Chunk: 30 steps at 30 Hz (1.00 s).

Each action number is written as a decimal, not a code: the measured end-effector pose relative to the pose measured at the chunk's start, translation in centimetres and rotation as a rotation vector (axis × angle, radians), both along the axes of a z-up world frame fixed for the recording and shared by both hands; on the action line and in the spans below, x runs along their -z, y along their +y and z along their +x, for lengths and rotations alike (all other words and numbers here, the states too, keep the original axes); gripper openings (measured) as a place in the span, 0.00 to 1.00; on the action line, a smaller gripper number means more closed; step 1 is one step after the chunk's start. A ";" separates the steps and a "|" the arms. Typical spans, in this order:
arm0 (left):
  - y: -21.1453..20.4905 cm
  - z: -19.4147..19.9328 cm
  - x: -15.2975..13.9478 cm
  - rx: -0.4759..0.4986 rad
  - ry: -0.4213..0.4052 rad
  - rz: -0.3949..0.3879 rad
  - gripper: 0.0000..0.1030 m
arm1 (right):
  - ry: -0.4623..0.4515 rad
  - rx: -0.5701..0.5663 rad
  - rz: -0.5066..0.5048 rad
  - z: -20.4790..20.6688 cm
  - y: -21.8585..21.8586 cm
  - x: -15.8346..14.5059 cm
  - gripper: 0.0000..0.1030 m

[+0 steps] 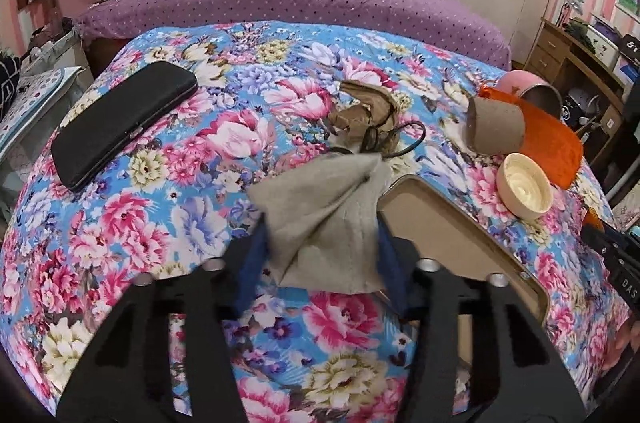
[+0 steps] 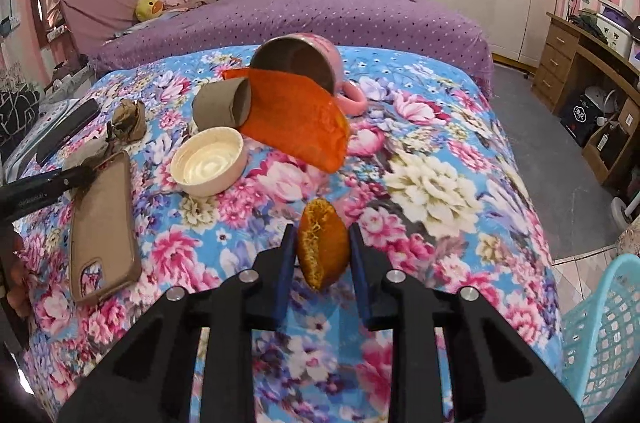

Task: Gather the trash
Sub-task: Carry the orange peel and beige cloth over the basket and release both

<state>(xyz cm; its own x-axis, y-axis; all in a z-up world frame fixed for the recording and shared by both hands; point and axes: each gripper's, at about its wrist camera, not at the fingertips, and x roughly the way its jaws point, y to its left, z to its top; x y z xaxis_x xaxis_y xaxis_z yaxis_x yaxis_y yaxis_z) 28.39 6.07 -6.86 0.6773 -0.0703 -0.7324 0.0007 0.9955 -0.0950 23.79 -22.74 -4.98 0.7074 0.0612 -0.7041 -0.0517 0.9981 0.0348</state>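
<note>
My left gripper (image 1: 320, 243) is shut on a crumpled grey paper scrap (image 1: 324, 219), held above the floral blanket (image 1: 160, 223). My right gripper (image 2: 322, 251) is shut on an orange peel piece (image 2: 320, 247), lifted over the blanket. Crumpled brown paper (image 1: 368, 115) with a black hair tie (image 1: 400, 139) lies ahead of the left gripper. A cardboard tube (image 2: 222, 105) lies beside an orange mesh bag (image 2: 304, 119). The left gripper's arm shows at the left edge of the right wrist view (image 2: 44, 191).
A tan phone case (image 2: 102, 227), a cream lid (image 2: 208, 165), a tipped pink mug (image 2: 304, 59) and a black case (image 1: 124, 123) lie on the blanket. A turquoise mesh basket (image 2: 604, 335) stands at the bed's right. A purple bed and a wooden desk (image 2: 580, 63) are behind.
</note>
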 end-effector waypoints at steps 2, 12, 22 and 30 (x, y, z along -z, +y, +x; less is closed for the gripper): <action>0.3 -0.5 -0.4 0.003 -0.019 0.010 0.25 | -0.008 0.009 0.000 -0.4 -0.5 -0.3 0.26; 0.8 -4.6 -3.2 -0.029 -0.099 0.048 0.20 | -0.053 0.013 -0.019 -2.6 -2.1 -1.5 0.26; -3.2 -7.7 -4.4 -0.015 -0.125 0.065 0.20 | -0.104 0.020 -0.034 -5.9 -4.3 -2.6 0.26; -8.9 -9.8 -4.9 0.067 -0.141 0.044 0.20 | -0.144 0.074 -0.059 -8.8 -8.7 -4.2 0.26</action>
